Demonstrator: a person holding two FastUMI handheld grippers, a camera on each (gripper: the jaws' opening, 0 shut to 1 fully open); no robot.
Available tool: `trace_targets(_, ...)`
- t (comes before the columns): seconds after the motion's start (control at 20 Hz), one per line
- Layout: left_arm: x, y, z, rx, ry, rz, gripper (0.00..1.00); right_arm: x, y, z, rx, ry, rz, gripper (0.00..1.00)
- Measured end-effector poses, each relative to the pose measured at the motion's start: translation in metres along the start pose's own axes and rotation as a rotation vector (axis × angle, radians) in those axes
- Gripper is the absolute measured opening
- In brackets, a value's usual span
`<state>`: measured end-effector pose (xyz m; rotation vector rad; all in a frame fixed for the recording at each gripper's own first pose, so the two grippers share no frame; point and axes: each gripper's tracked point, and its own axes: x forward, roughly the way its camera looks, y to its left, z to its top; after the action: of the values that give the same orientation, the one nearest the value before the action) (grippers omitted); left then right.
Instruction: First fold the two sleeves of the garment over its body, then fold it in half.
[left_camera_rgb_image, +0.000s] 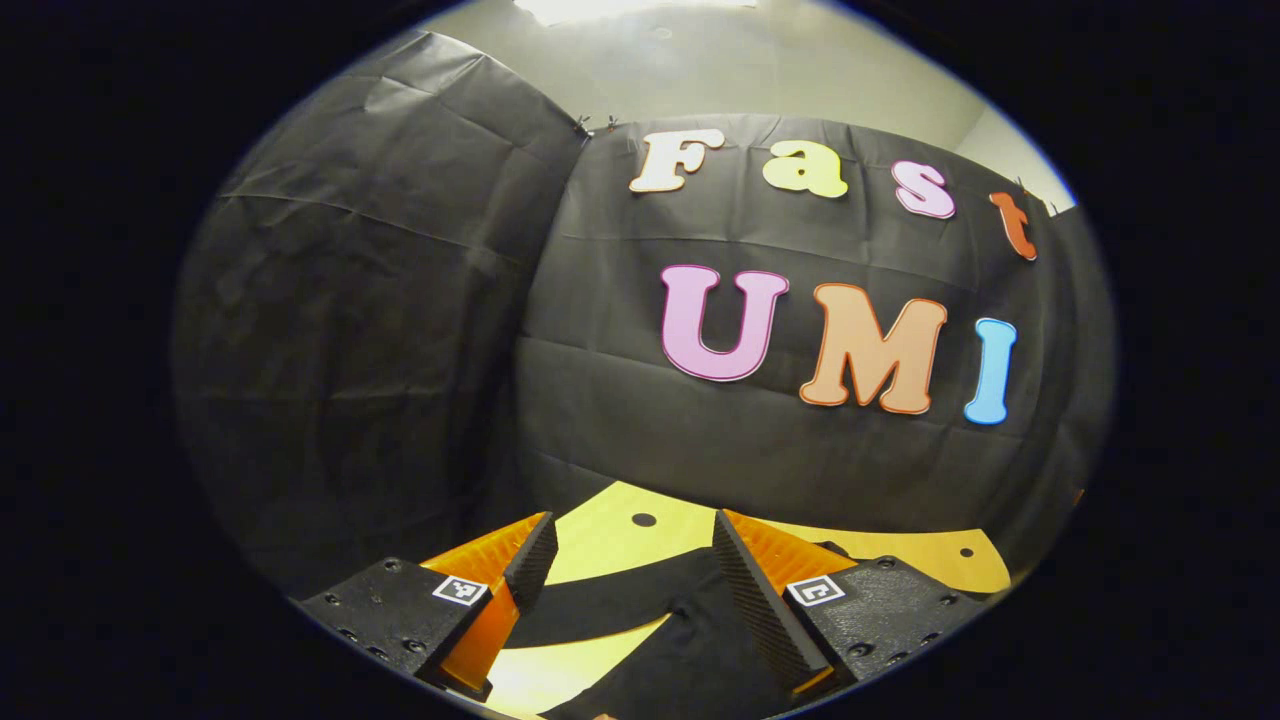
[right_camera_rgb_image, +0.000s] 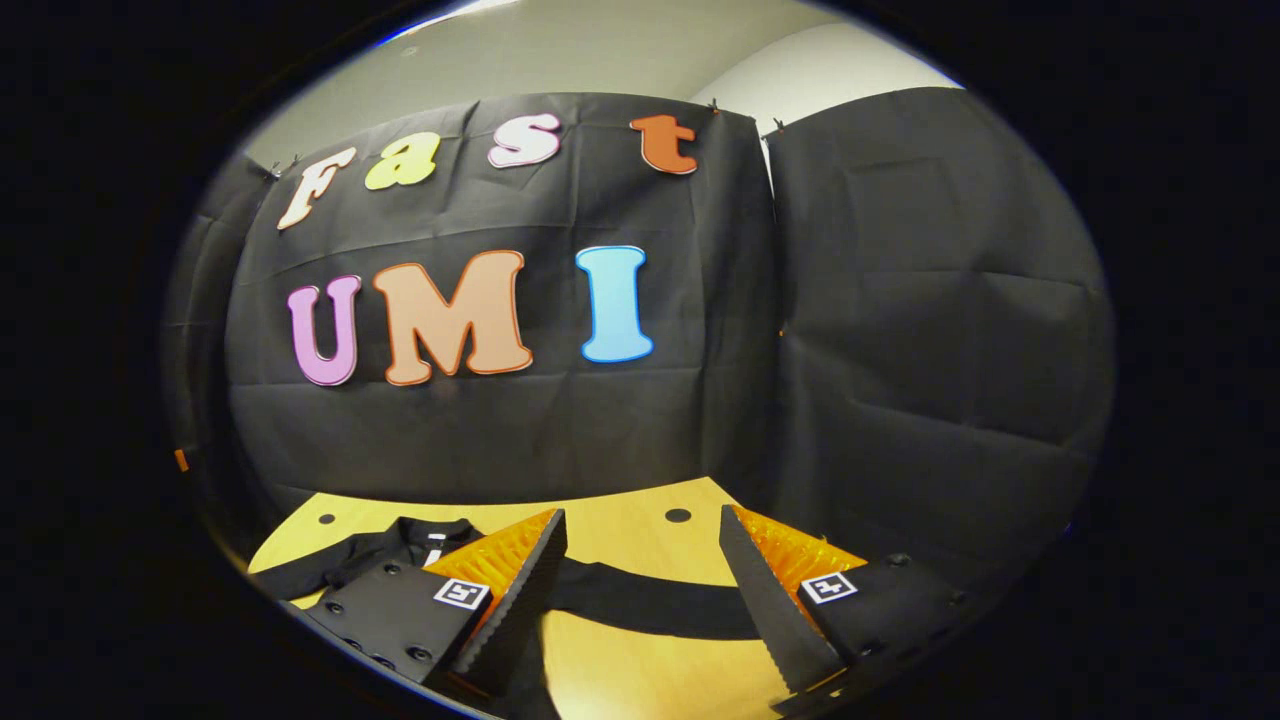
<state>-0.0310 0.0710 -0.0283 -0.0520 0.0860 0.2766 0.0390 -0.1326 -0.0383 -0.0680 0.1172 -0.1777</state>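
A black long-sleeved garment lies spread on a yellow wooden table (left_camera_rgb_image: 600, 545). In the left gripper view one sleeve (left_camera_rgb_image: 610, 600) runs out to the left between the fingers, and the garment's body (left_camera_rgb_image: 690, 660) lies below. My left gripper (left_camera_rgb_image: 630, 555) is open above that sleeve, with nothing held. In the right gripper view the other sleeve (right_camera_rgb_image: 650, 605) stretches across the table (right_camera_rgb_image: 640, 535) toward the right, with the collar area (right_camera_rgb_image: 420, 540) at the left. My right gripper (right_camera_rgb_image: 640, 560) hangs open over this sleeve, nothing between its fingers.
The booth's black cloth wall (left_camera_rgb_image: 420, 330) closes the table in at the back and on both sides, close behind the table's far edge. Small round holes (left_camera_rgb_image: 644, 520) mark the tabletop.
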Motion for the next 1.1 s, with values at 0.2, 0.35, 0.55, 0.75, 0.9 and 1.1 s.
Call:
trace_targets(0.2,-0.001,0.004,0.004,0.032,-0.004,0.042,0.93,0.035,-0.039,-0.018,-0.018,0.050,-0.053,0.97)
trace_targets(0.35,-0.001,0.000,0.007,0.040,-0.006,0.054,0.90,0.062,-0.059,-0.044,-0.031,0.106,-0.073,0.97)
trace_targets(0.55,-0.004,-0.002,0.009,0.023,-0.003,0.082,0.91,0.093,-0.084,-0.088,-0.021,0.198,-0.089,0.97)
trace_targets(0.75,-0.009,0.002,0.013,0.052,-0.006,0.120,0.91,0.117,-0.106,-0.138,0.020,0.305,-0.107,0.97)
trace_targets(0.9,-0.010,0.000,0.016,0.072,-0.008,0.130,0.91,0.128,-0.123,-0.169,0.043,0.388,-0.132,0.98)
trace_targets(1.1,-0.012,0.002,0.015,0.089,-0.009,0.143,0.91,0.146,-0.139,-0.219,0.045,0.512,-0.150,0.94)
